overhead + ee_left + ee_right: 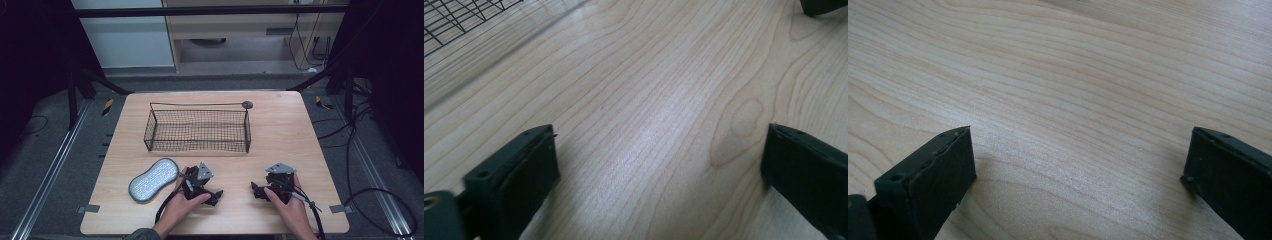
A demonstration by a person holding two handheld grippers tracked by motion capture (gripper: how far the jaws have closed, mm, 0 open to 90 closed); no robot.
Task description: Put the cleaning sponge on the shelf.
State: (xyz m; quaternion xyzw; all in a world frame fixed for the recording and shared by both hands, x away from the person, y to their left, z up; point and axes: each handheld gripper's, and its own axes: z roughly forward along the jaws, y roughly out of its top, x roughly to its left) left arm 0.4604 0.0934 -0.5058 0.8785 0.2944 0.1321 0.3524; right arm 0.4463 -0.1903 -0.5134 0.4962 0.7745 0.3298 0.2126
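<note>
Resting low-centre on the bench (280, 120), both tongs, left (216, 194) and right (255, 190), gape empty; the soft-looking grey pad (153, 179), lower left, probably light, best pinched edgewise.

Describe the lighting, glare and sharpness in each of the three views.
High view: the table is evenly lit, its surroundings dark; the mesh basket and grey pad look slightly soft. Left gripper view: a pale sheen runs down the wood, and the left gripper jaws are blurred at the frame edge. Right gripper view: softer sheen, with short shadows beside the right gripper jaws.
</note>
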